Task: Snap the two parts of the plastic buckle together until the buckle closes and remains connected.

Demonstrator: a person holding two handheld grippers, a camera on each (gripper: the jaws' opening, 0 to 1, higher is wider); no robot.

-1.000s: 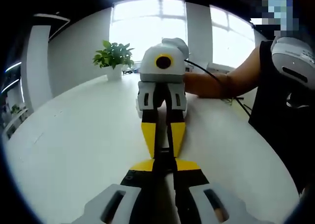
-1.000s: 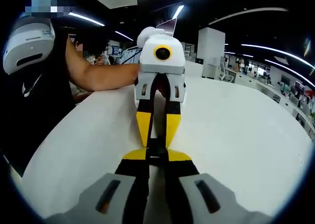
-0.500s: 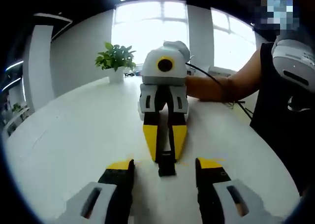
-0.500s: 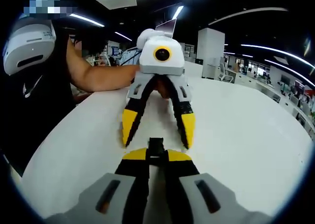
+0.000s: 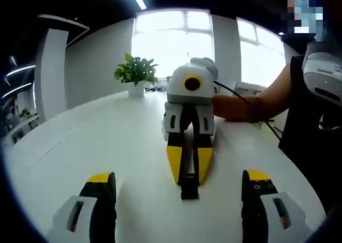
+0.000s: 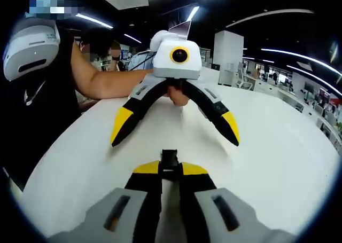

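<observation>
The black plastic buckle (image 5: 188,189) sticks out as one short piece from the yellow tips of my right gripper (image 5: 188,178), which faces me in the left gripper view and is shut on it. My left gripper (image 5: 179,179) stands wide open, one jaw on each side of the buckle and clear of it. In the right gripper view the buckle (image 6: 169,158) pokes up between the shut jaws of my right gripper (image 6: 170,168). Beyond it the left gripper (image 6: 175,131) is spread wide with nothing in it. Both hover just above the white table (image 5: 107,141).
A potted plant (image 5: 136,72) stands at the table's far end by bright windows. The person's forearm (image 5: 251,101) and a black cable lie along one side, and the forearm (image 6: 107,83) also shows there. The table's curved edge (image 6: 37,179) runs close to the person's body.
My left gripper has opened wide and let go of the buckle. The right gripper stays shut on the buckle, which has stayed in one piece.
</observation>
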